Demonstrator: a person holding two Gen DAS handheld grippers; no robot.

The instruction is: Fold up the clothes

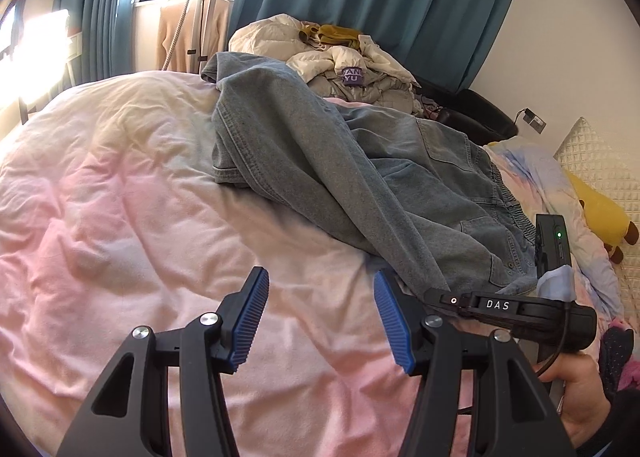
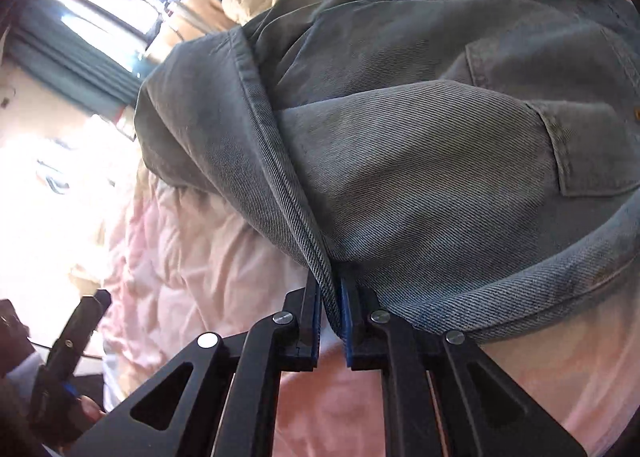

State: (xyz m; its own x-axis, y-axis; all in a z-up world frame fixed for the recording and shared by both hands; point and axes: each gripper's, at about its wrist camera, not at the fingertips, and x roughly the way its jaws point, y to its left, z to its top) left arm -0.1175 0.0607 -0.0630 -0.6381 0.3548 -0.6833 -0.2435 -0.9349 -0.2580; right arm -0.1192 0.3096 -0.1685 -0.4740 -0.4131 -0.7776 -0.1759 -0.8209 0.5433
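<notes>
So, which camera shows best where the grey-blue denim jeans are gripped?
The right wrist view: the right gripper has its fingers shut on a seam fold of the grey-blue denim jeans. The left wrist view shows the jeans spread on the pink bedsheet, but not the pinch.

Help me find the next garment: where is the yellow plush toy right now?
In the left wrist view, the yellow plush toy lies at the far right, against the quilted cream headboard, beyond the denim jeans.

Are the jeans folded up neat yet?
Not yet. The jeans lie rumpled on the pink duvet, one edge pinched in the right gripper.
</notes>
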